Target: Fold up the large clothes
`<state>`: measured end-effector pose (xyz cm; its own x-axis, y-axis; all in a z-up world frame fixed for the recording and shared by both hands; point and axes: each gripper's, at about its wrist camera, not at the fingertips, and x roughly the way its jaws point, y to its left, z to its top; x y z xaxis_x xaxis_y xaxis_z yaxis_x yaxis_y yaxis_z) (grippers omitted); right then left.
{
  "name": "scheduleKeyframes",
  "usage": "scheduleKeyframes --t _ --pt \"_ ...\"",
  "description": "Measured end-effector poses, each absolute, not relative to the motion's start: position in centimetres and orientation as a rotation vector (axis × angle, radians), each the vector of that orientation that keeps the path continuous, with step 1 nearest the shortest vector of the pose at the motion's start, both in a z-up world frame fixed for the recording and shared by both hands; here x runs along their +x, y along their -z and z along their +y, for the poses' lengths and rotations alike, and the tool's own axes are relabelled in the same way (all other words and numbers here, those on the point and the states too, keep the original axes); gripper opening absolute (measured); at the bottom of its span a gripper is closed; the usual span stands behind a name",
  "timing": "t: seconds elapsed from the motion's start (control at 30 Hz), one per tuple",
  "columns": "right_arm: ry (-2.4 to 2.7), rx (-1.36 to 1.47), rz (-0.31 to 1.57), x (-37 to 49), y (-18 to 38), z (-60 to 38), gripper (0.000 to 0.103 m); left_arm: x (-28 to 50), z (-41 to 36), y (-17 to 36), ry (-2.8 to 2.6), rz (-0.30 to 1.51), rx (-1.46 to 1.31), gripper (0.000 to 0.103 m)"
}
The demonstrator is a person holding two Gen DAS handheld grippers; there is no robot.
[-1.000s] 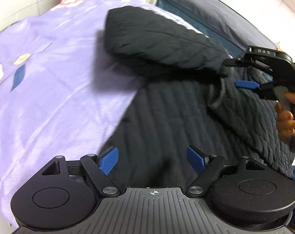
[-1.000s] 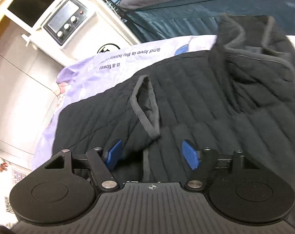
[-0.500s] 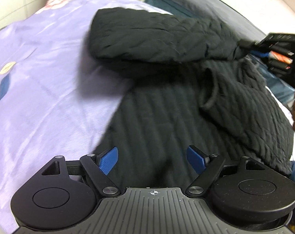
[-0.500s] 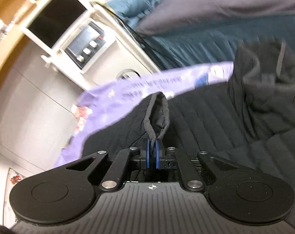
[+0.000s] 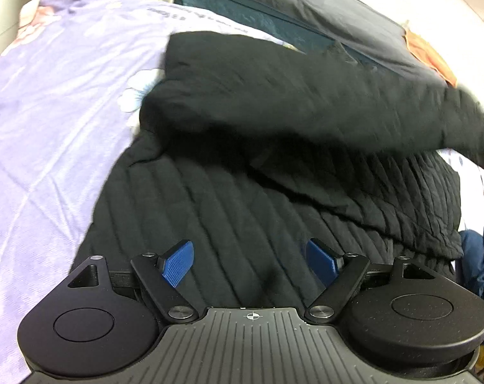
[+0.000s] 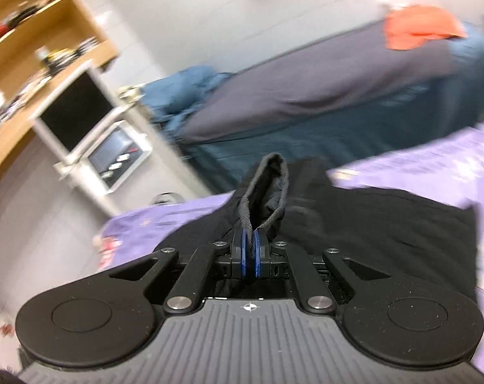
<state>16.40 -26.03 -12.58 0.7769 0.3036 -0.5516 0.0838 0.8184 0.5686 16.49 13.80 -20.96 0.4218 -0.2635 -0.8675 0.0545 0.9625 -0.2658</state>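
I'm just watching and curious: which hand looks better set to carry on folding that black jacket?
Probably the right. The right gripper is shut on the black quilted jacket's cuff and lifting the sleeve, while the left gripper hangs open over the jacket's body, holding nothing.

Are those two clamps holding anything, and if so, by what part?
The right gripper pinches the black jacket by its sleeve cuff. The left gripper is open and holds nothing.
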Motion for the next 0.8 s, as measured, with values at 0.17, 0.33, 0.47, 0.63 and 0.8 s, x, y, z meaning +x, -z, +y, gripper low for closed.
scheduleKeyframes --t 0.17,0.33,0.47,0.63,0.8 --pt "-0.06 0.647 0.822 14.8 17.6 -27.9 0.007 16.7 12.9 21.1 0.223 1.131 -0.191 0.103" --pt "0.062 0.56 1.014 15.7 21.8 -26.3 0.03 17.2 12.4 21.2 0.225 1.139 -0.167 0.103" --pt "0.15 0.5 0.934 13.9 20.2 -25.8 0.055 17.1 13.1 20.9 0.209 1.125 -0.14 0.103" --pt "0.098 0.345 0.812 13.4 17.0 -24.1 0.076 17.8 14.1 20.1 0.169 1.084 -0.152 0.103" --pt "-0.038 0.153 0.821 16.6 16.6 -19.9 0.085 20.7 12.2 18.9 0.204 1.038 -0.107 0.103"
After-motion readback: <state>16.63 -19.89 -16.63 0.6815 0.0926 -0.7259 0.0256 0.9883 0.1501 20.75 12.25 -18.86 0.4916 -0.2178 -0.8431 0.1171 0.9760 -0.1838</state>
